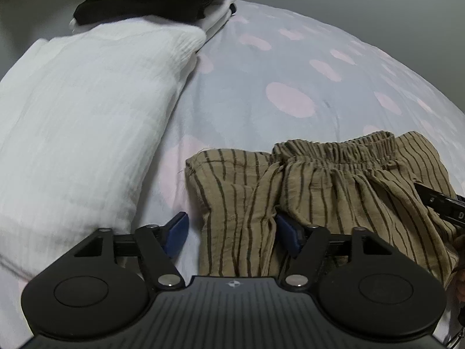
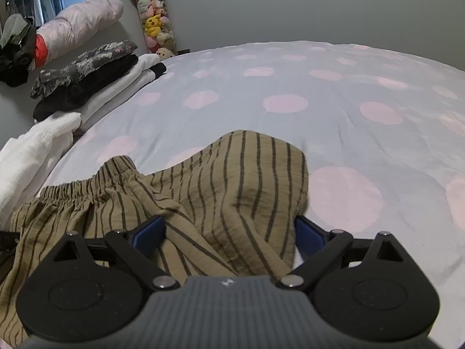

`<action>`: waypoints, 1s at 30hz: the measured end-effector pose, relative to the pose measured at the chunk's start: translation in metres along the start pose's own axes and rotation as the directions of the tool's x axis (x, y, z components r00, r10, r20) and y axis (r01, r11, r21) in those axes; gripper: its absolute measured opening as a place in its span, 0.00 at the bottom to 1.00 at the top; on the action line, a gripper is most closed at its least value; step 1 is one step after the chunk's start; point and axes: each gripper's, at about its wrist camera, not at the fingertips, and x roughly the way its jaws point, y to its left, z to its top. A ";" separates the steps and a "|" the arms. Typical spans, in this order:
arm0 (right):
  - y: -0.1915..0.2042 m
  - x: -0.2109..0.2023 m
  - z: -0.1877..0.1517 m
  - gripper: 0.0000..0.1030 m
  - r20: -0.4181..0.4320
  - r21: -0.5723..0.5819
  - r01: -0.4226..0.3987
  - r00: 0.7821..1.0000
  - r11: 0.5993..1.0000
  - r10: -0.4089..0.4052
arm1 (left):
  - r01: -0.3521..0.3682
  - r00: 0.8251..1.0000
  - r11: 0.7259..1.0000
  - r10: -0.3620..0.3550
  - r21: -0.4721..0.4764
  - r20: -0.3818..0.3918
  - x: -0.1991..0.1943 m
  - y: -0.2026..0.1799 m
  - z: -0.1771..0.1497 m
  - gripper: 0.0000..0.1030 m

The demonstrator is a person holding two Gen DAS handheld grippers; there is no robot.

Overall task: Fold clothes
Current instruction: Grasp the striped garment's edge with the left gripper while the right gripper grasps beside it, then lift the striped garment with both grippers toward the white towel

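- Bedding formed the work surface: a pale sheet with pink dots, bounded at the far side by a plain grey wall.
- The striped trousers, tan with dark lines, lay at the near edge of the sheet, with the elastic waistband on their far side.
- The left gripper stood with jaws well apart over the left portion of the trousers; fabric lay between the blue pads, but neither pad pressed on it.
- The right gripper stood at its widest, jaws straddling a raised hump of the trousers; the pads did not clamp the cloth.
- The white folded garment lay along the left side, just beside the trousers, apart from them by a narrow strip of sheet.
- The stack of folded clothes sat at the far left edge, with a rolled pink quilt behind it.
- A clear tube of plush toys stood in the far corner.
- Open sheet extended to the right and to the far side of the trousers.
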 end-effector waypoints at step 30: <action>0.094 -0.044 0.062 0.10 0.193 -0.287 0.089 0.981 0.954 -0.034 | 0.032 0.982 0.995 -0.013 -0.096 0.190 -0.094 0.006 0.011 0.07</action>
